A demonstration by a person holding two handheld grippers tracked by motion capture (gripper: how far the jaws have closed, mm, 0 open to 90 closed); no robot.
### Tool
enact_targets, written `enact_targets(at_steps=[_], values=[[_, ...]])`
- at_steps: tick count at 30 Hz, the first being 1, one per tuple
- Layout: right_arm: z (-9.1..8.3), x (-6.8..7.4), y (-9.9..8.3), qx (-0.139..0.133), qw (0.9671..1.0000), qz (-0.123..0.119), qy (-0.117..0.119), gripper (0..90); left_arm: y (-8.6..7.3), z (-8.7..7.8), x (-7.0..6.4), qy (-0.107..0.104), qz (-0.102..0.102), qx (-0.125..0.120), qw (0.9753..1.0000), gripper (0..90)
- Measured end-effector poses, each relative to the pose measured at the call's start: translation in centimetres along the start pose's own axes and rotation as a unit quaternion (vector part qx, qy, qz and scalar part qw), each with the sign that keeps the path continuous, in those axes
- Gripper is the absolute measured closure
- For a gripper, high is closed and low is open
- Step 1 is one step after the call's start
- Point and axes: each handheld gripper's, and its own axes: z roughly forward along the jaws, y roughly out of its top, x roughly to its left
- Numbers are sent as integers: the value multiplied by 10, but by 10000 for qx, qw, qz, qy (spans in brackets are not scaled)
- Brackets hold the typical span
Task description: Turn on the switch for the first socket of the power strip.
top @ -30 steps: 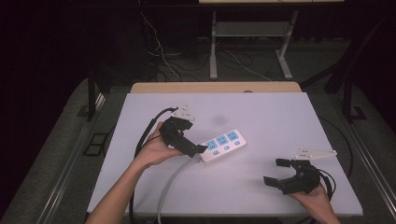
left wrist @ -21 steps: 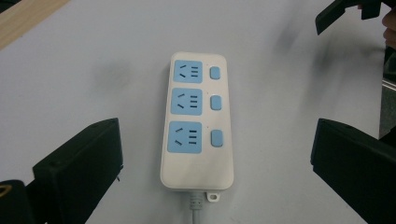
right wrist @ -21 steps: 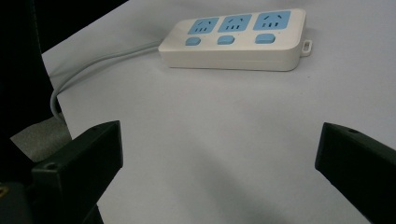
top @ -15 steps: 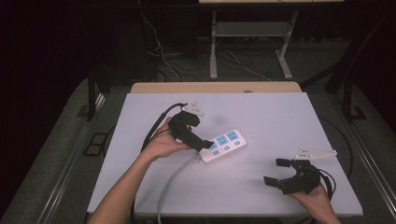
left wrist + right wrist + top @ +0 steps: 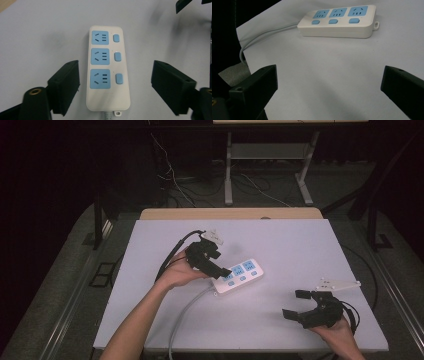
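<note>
from the high view, my left gripper (image 5: 224,271) hangs right over the cable end of the power strip (image 5: 242,275), which lies flat near the middle of the white table (image 5: 300,245), angled a little, its grey cable (image 5: 181,322) trailing off toward my side of the table's edge. my right gripper (image 5: 298,306) sits well apart from the strip, down toward the near right corner, jaws spread and holding nothing; i judge it is parked there to keep out of the way while the left does the work. in the left gripper view, my 2 black jaws stand wide apart on either side of the power strip (image 5: 108,68), neither one touching it, so the claw is spread and lined up along the strip's length, a straddle that i take as readying a pinch across its narrow width. the strip is a smooth, glossy white plastic slab with rounded corners, carrying 3 pale blue socket plates in a row and 3 small blue rounded switches (image 5: 116,38) beside them, with a little mounting tab by the cable exit. the jaws are matte black blocks with flat inner faces. in the right gripper view, my own jaws are open wide over bare tabletop, and the power strip (image 5: 338,21) lies farther off beyond them, seen from its switch side, its cable (image 5: 265,35) curving away over the edge of the table. the tabletop looks matte and even.
</note>
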Motion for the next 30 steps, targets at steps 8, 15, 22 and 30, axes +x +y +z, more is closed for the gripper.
enact_targets(at_steps=[8,15,22,30], values=[[0,0,0,5,10000,-10,2,3,-1,7,5,-88,25,-15,10000,464],[0,0,0,0,10000,-7,2,4,-1,17,7,-261,31,81,9996,617],[0,0,0,-5,10000,-8,-5,3,-3,26,12,-337,-54,221,9992,825],[0,-1,0,-19,10000,-7,-7,4,-4,41,12,-397,7,403,9984,891]])
